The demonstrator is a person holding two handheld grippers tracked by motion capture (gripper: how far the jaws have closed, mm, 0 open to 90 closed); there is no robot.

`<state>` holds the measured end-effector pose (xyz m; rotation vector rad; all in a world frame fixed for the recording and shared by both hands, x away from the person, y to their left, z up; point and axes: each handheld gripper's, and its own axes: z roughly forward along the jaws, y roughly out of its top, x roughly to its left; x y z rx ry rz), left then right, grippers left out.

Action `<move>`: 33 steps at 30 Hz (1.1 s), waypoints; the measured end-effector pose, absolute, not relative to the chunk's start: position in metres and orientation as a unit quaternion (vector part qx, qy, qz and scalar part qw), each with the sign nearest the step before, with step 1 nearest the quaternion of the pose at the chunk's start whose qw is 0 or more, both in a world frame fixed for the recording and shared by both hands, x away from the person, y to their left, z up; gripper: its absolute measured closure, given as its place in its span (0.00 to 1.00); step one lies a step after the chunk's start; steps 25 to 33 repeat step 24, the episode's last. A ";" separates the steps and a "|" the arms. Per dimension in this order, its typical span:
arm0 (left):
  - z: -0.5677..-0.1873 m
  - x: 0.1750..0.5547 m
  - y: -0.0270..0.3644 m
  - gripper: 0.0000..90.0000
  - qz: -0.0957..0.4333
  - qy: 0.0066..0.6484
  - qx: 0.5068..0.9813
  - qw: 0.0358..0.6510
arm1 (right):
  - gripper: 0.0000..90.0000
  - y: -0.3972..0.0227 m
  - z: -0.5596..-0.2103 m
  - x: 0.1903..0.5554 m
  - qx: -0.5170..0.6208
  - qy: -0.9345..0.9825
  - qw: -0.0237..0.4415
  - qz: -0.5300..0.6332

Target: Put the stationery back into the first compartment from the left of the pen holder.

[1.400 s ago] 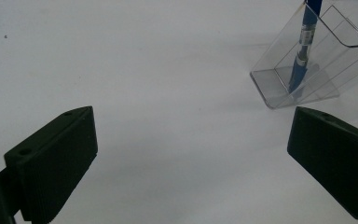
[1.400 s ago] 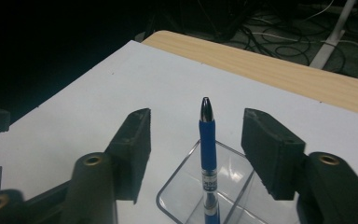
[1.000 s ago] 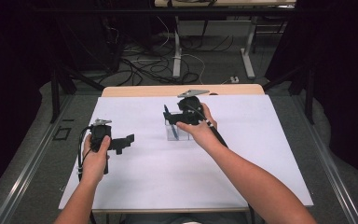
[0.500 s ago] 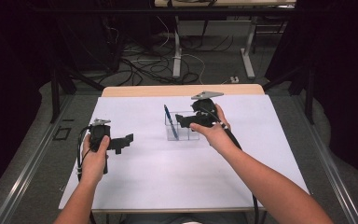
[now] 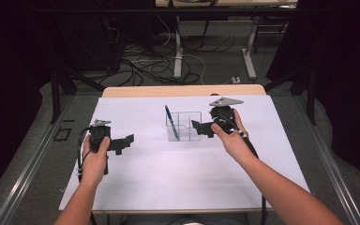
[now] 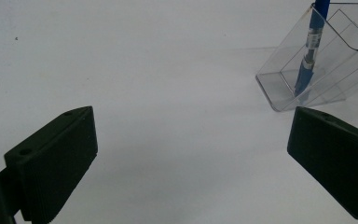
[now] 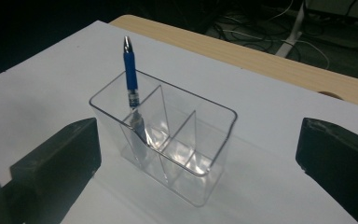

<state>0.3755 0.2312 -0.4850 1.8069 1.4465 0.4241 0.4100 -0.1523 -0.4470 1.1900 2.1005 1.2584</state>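
Bare white table (image 6: 168, 70) lies ahead of and between the left gripper's fingers (image 6: 56, 158); ahead of the right gripper's fingers (image 7: 60, 163), the clear organizer (image 7: 168, 140) with its upright blue pen (image 7: 130, 70) blocks the way

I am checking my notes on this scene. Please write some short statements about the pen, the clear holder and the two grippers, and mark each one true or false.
1. The blue pen stands tilted inside the clear plastic organizer. True.
2. The right gripper is shut on the pen. False: its jaws are wide open and the pen is free in the organizer.
3. The organizer has inner dividers. True.
4. The left gripper holds the organizer. False: it is open, apart from it, over the white table cover.
5. The pen lies flat on the table. False: it leans in a compartment.
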 end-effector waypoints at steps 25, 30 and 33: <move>-0.486 0.375 0.231 0.02 0.168 0.563 0.710 0.388 | 0.00 -0.221 -0.489 0.388 0.491 0.724 0.232 0.424; -0.486 0.375 0.231 0.02 0.168 0.563 0.710 0.388 | 0.00 -0.221 -0.489 0.388 0.491 0.724 0.232 0.424; -0.486 0.375 0.231 0.02 0.168 0.563 0.710 0.388 | 0.00 -0.221 -0.489 0.388 0.491 0.724 0.232 0.424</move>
